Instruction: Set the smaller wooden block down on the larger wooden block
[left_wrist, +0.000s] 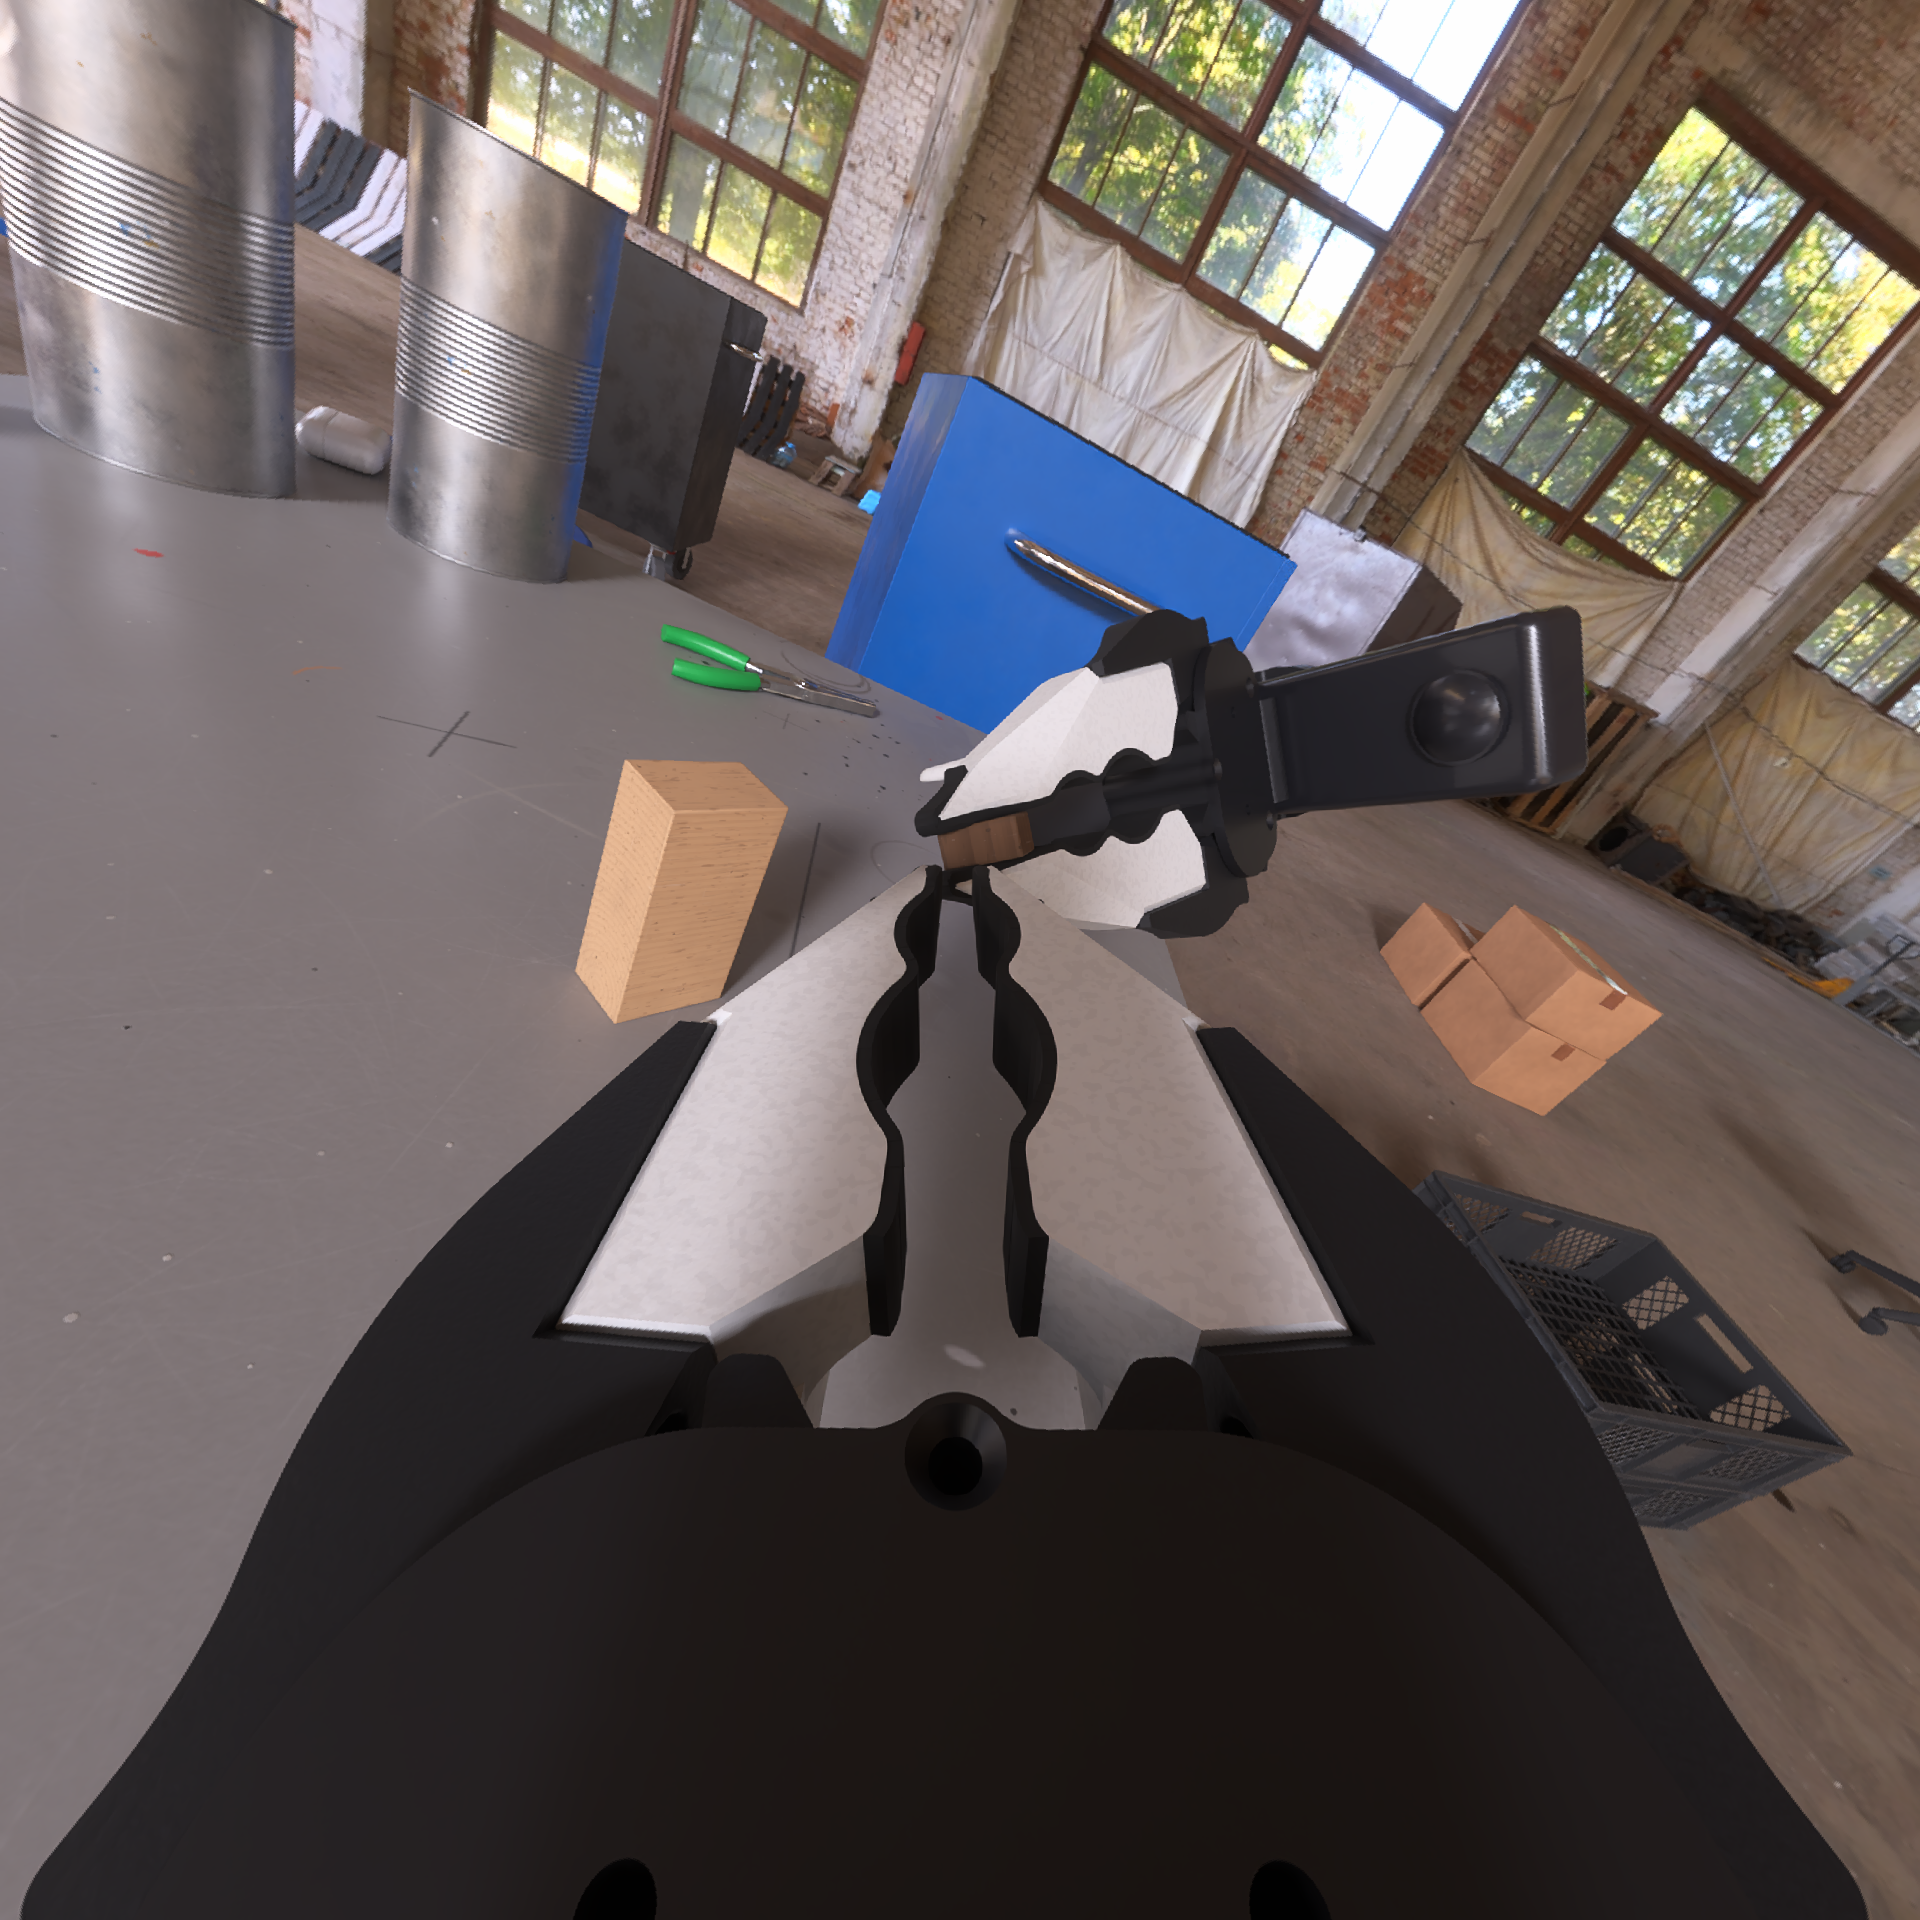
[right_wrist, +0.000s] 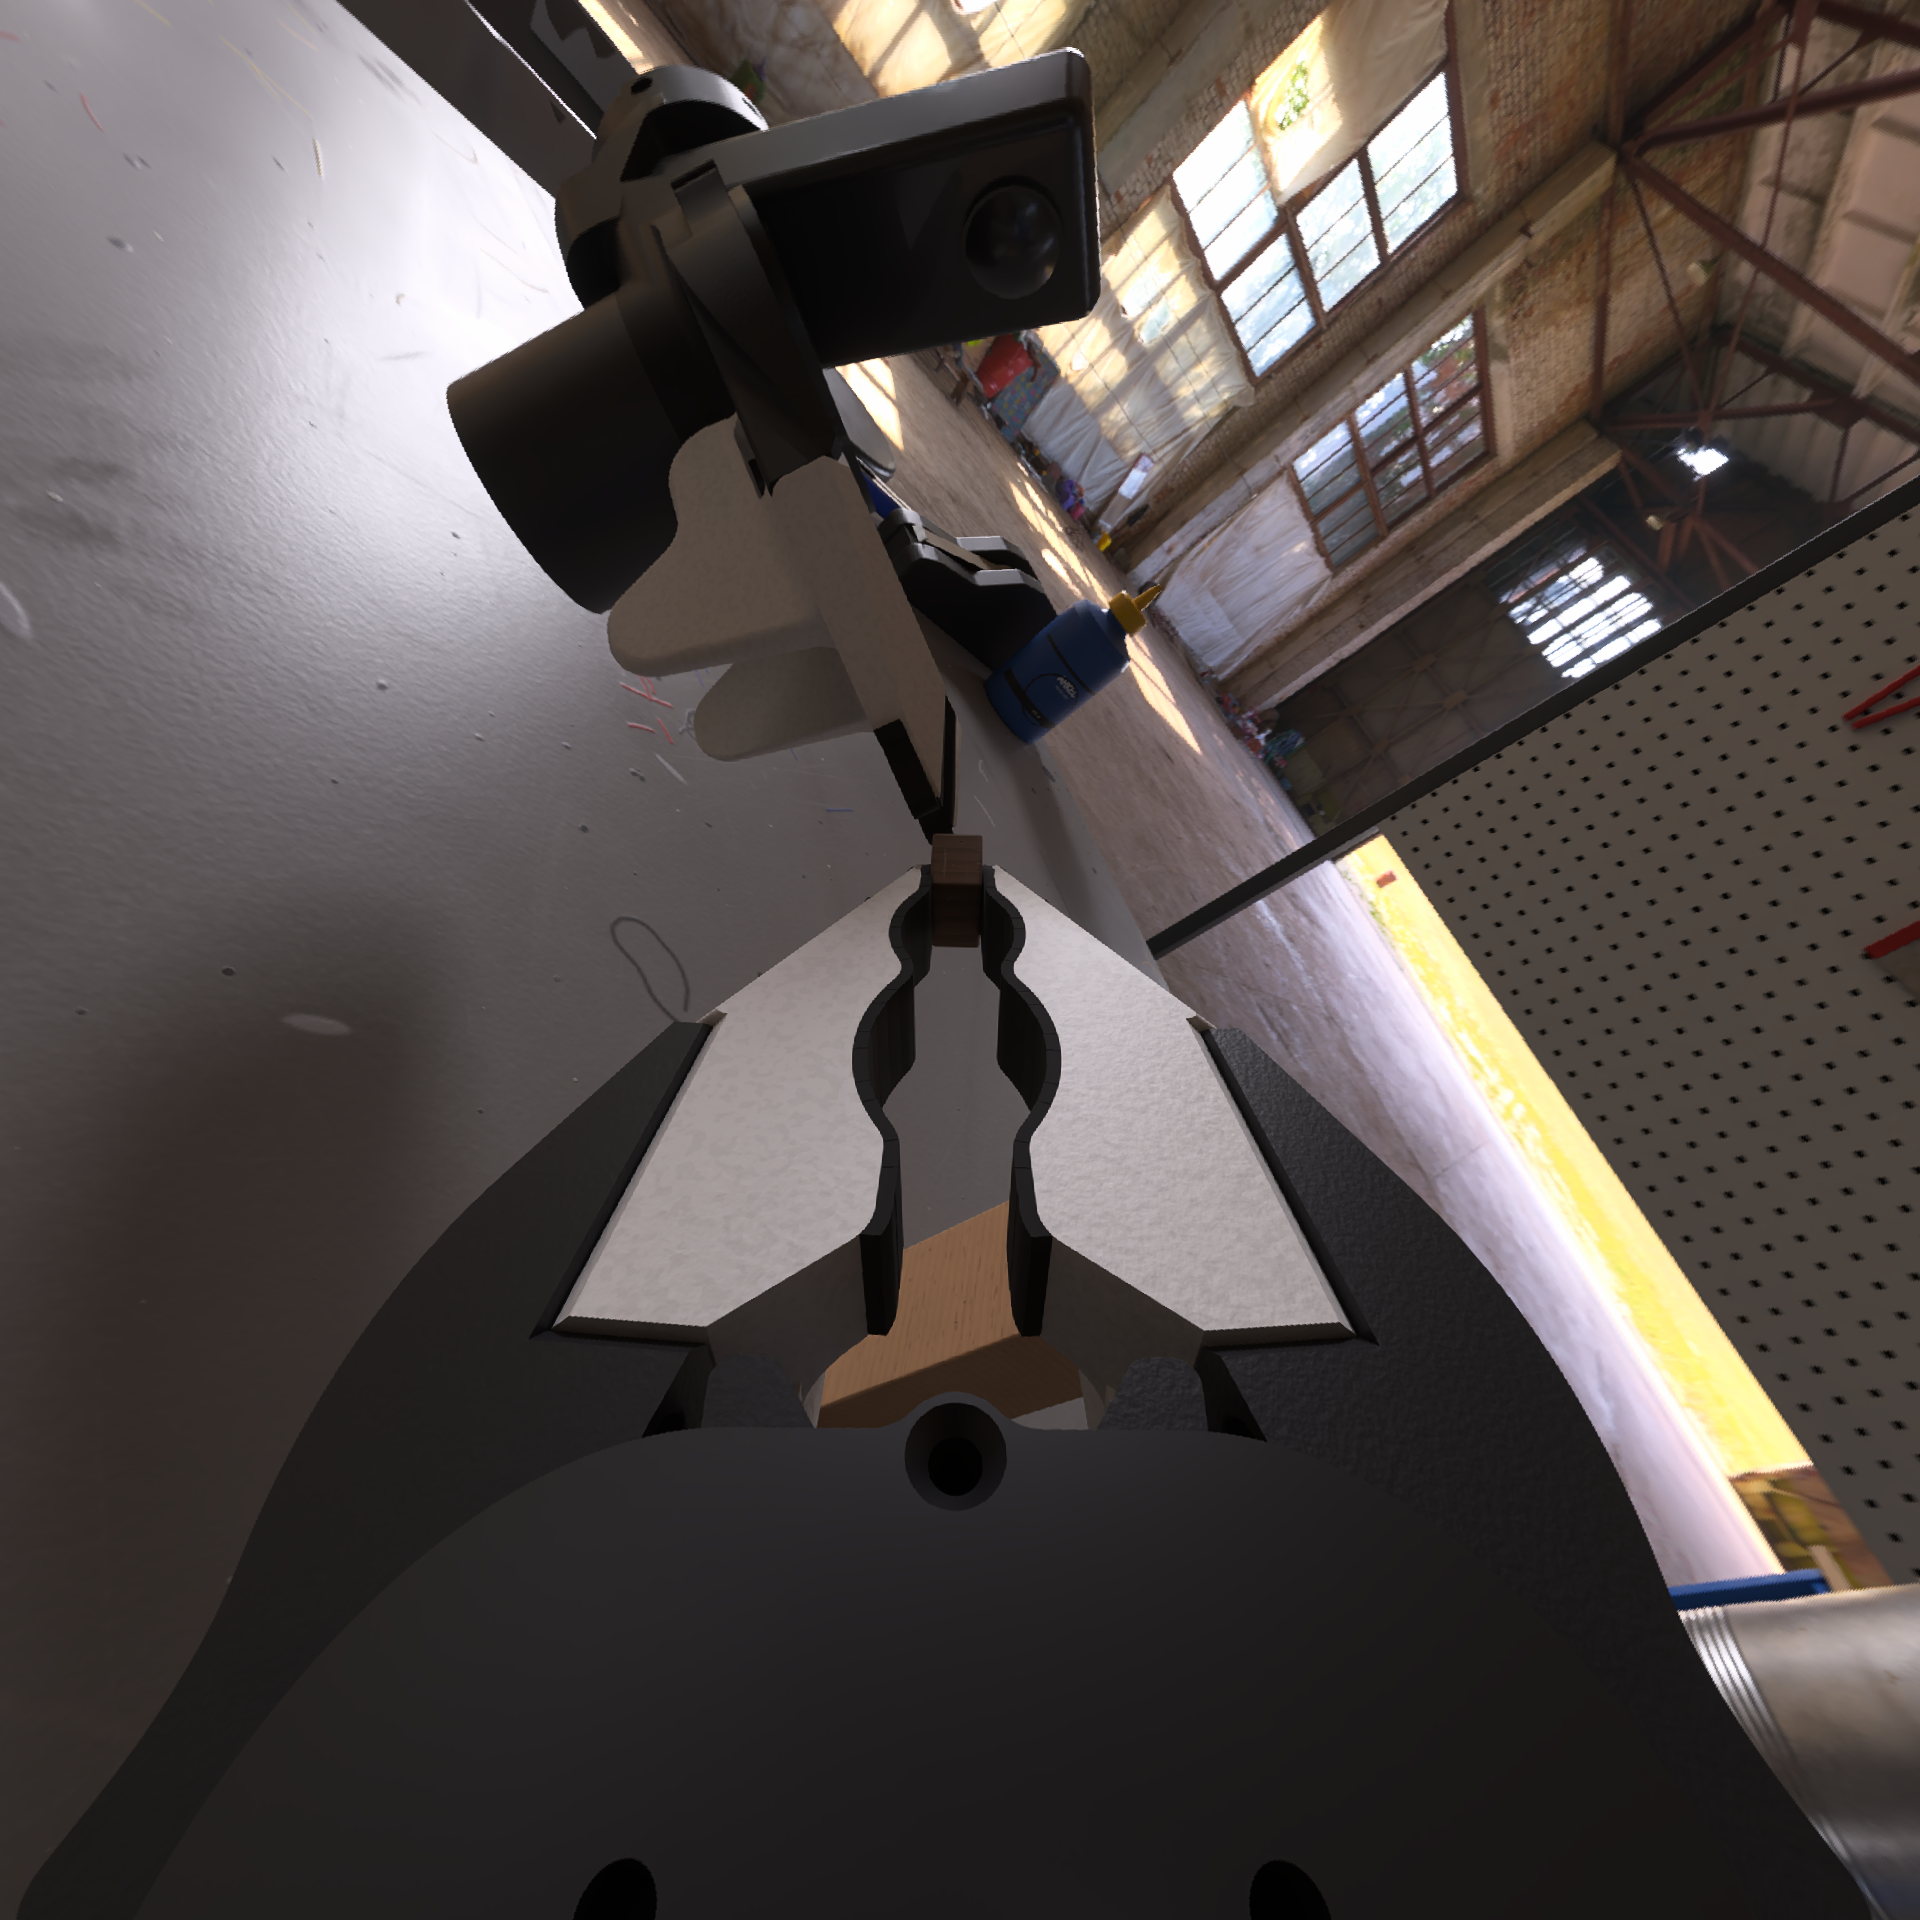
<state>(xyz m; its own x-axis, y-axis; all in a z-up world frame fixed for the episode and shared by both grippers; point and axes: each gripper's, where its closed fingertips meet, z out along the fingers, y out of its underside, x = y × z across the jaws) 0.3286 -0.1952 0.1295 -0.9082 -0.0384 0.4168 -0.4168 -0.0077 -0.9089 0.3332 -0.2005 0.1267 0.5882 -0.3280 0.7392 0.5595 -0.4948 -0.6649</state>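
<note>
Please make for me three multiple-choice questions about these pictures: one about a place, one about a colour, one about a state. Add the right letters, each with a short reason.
1. Where does the larger wooden block stand?
A) on the grey table
B) on a chair
C) on a shelf

2. What colour are the handles of the pliers?
A) red
B) green
C) yellow

3. In what state is the smaller wooden block?
A) lying on the table
B) resting on the larger block
C) gripped by the right gripper

Answers:
1 A, it stands upright on the grey surface.
2 B, both handles are green.
3 C, the fingers clamp it, clear of the larger block.
</note>
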